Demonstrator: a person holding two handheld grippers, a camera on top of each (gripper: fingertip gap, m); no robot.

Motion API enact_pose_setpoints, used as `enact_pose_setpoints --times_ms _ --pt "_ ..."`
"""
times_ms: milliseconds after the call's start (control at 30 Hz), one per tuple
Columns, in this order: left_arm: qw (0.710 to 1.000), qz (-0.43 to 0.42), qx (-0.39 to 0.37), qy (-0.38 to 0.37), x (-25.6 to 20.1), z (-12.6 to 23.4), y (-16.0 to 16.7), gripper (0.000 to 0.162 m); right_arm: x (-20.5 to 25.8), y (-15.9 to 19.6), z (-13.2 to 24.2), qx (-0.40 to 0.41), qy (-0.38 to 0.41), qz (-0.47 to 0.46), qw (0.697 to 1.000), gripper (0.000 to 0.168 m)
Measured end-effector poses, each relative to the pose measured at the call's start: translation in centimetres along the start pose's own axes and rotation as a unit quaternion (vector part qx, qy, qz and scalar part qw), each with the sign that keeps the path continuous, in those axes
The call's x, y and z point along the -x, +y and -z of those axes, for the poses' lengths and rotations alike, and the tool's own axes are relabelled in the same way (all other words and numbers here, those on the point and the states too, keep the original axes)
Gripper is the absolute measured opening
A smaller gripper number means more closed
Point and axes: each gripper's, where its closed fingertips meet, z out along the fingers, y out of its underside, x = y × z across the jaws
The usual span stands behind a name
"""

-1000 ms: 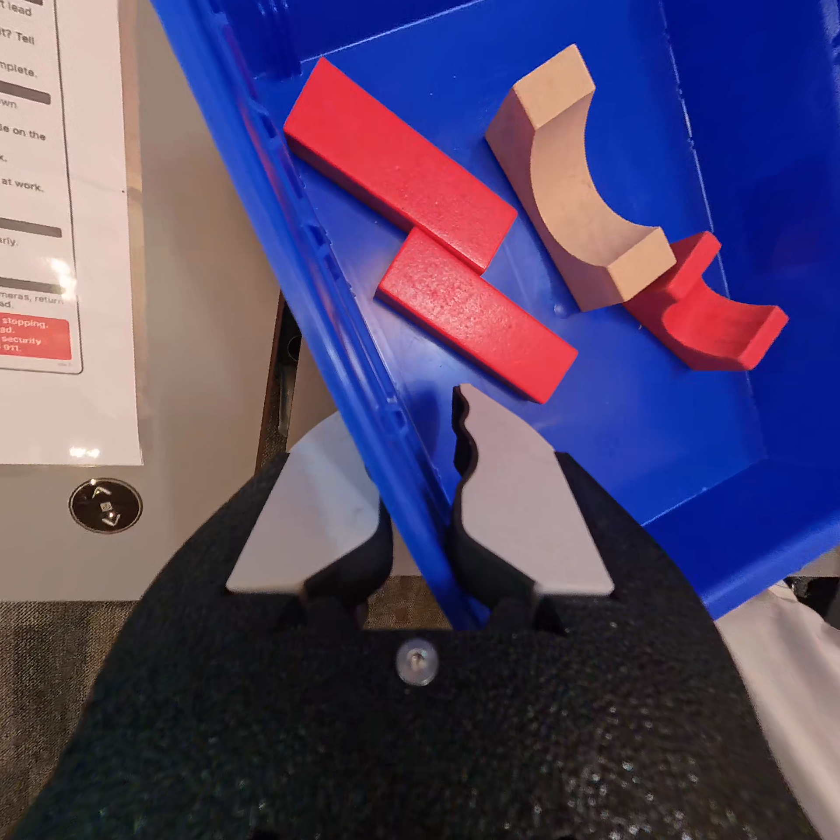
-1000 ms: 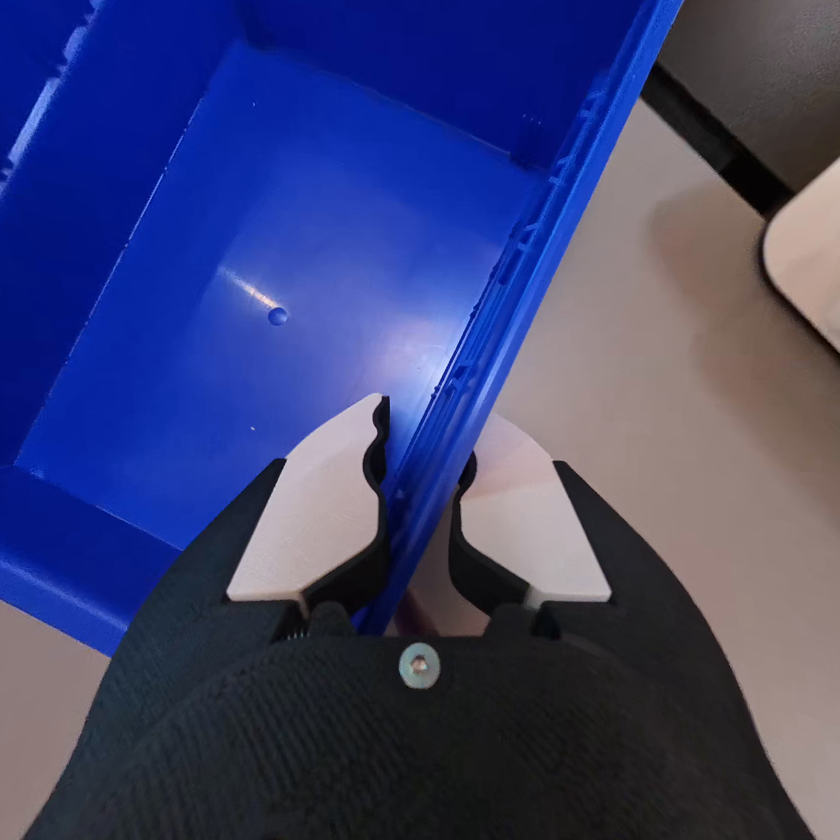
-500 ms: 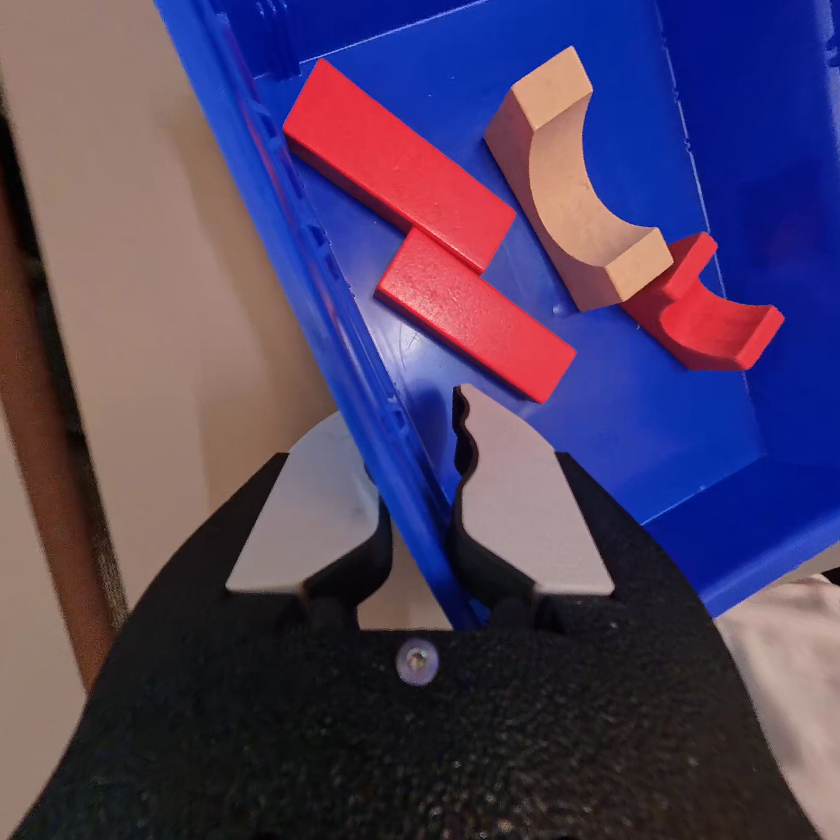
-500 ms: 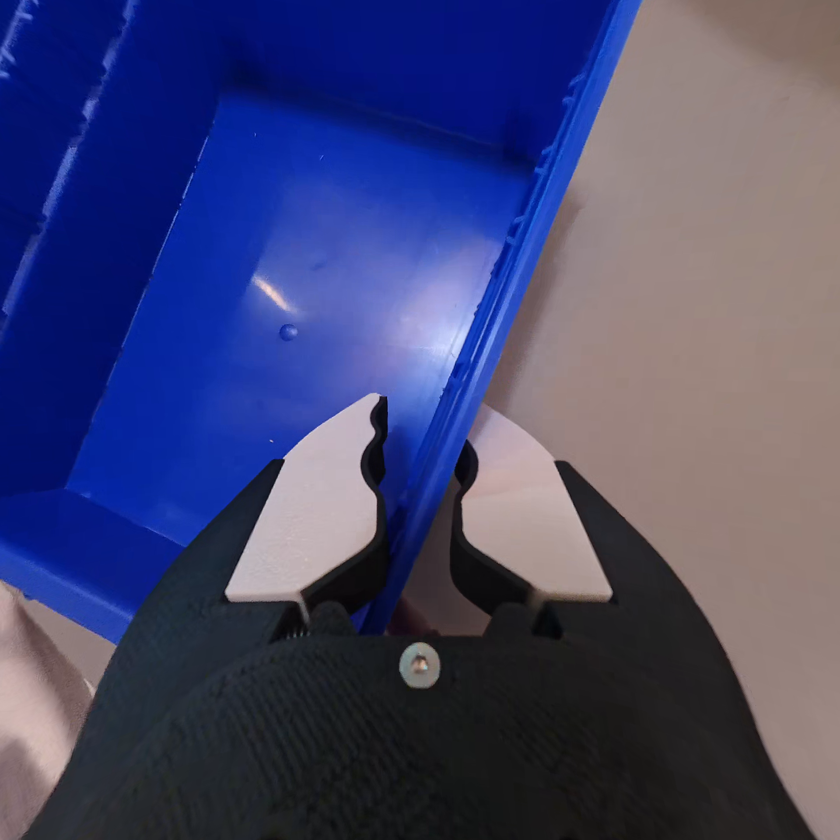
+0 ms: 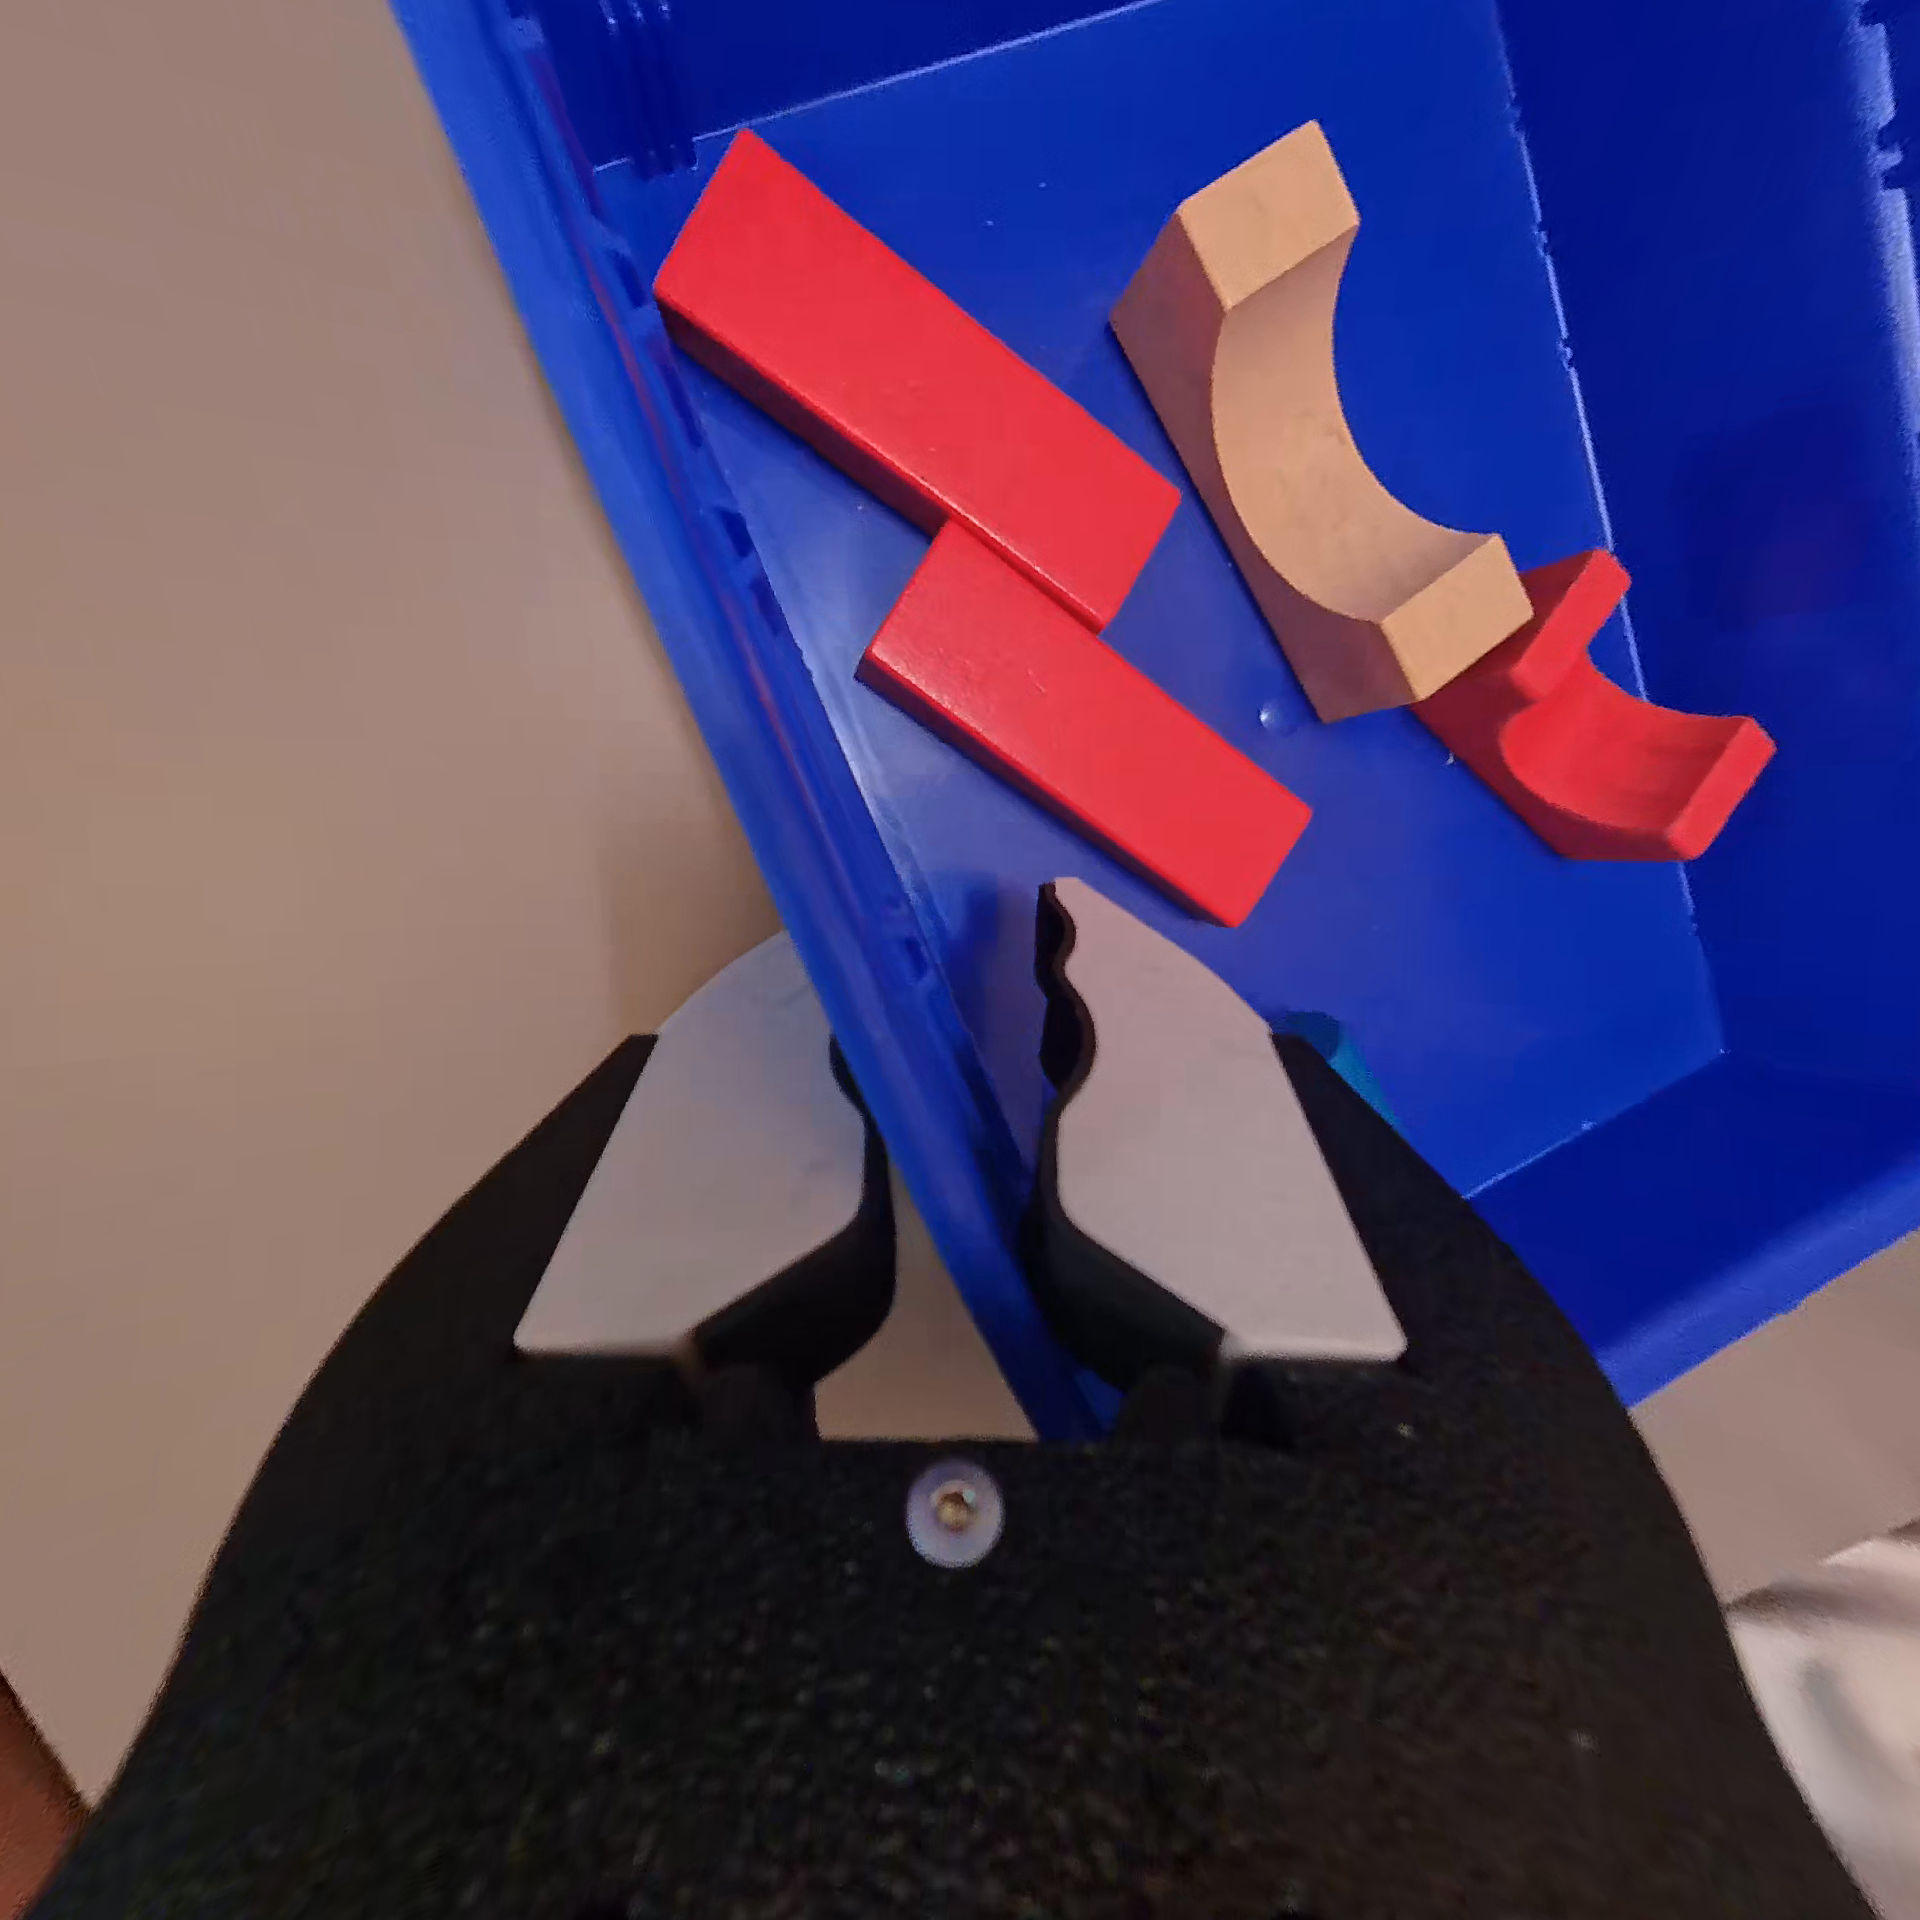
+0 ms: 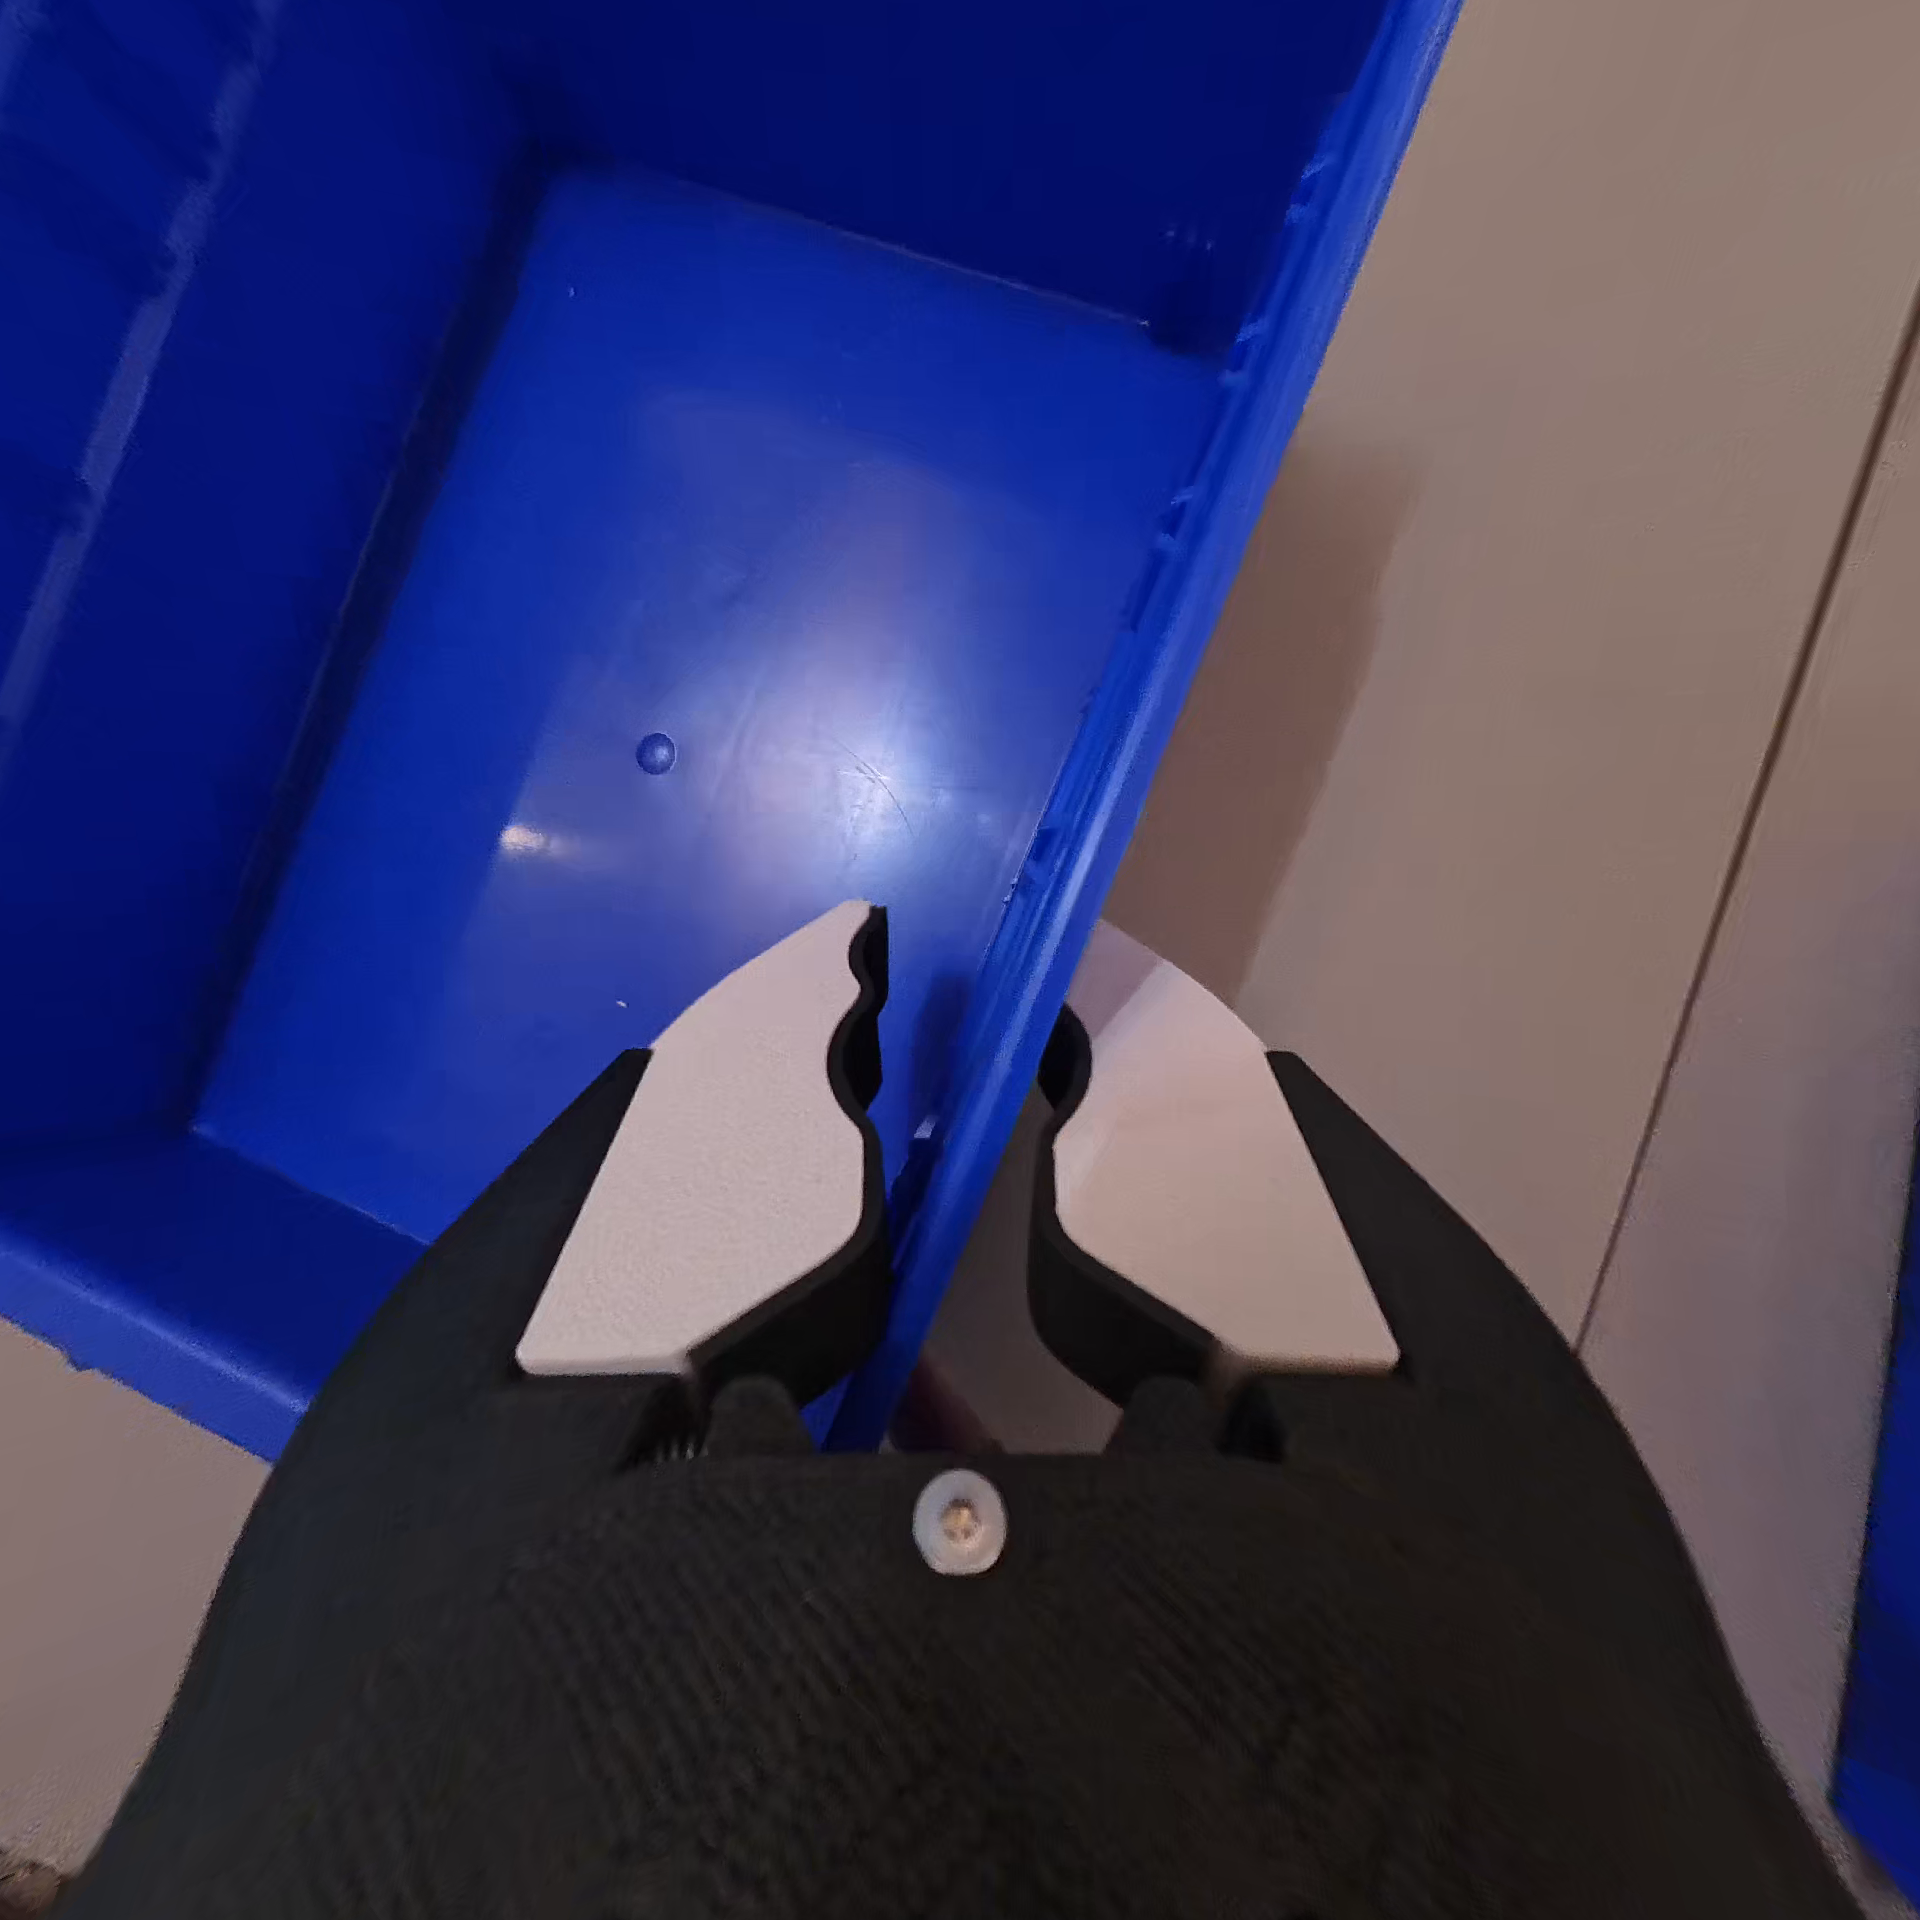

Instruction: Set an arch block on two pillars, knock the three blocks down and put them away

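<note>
Left wrist view first: the left gripper (image 5: 940, 997) straddles the side wall of a blue plastic bin (image 5: 727, 582), one grey finger outside on the lower left, the other inside the bin, and the two are closed in on the wall, pinching it. The wall runs diagonally from the top centre of the frame down to the gripper's throat.

On the bin's floor, upper centre, two flat red rectangular wooden blocks lie side by side, offset and touching along their long edges: the upper red block (image 5: 914, 384) near the far corner, the lower red block (image 5: 1081, 738) just beyond the inner fingertip. To their right sits a tan wooden arch block (image 5: 1299, 436), its curve facing right, and its lower end touches a smaller red arch block (image 5: 1600, 748) at the right of the frame. Beige surface (image 5: 260, 623) fills the left side.

Over to the right wrist view: the right gripper (image 6: 977, 997) clamps the bin's opposite wall (image 6: 1164, 644) the same way, left finger inside, right finger outside, narrowed onto the rim. This compartment's glossy blue floor (image 6: 727, 623) catches a bright glare at centre. Beige surface (image 6: 1558, 520) lies at the right, with another blue edge (image 6: 1881, 1558) at the far lower right.
</note>
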Motion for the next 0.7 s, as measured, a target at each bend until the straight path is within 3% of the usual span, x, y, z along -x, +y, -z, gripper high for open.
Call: enact_pose_setpoints --times_ms 33,333,700 --pt "1.0 -0.002 -0.001 -0.001 -0.1 -0.2 -0.4 0.026 -1.1 -0.6 -0.3 -0.003 -0.008 -0.012 1.0 0.028" --pt "0.999 -0.04 -0.004 0.002 -0.3 -2.2 -3.4 0.026 -7.7 -3.8 -3.7 0.041 0.017 0.019 0.999 0.019" --pt "0.997 -0.077 -0.024 0.019 -0.4 -4.1 -6.3 0.029 -9.0 -5.2 -4.8 0.034 0.022 0.015 0.999 0.019"
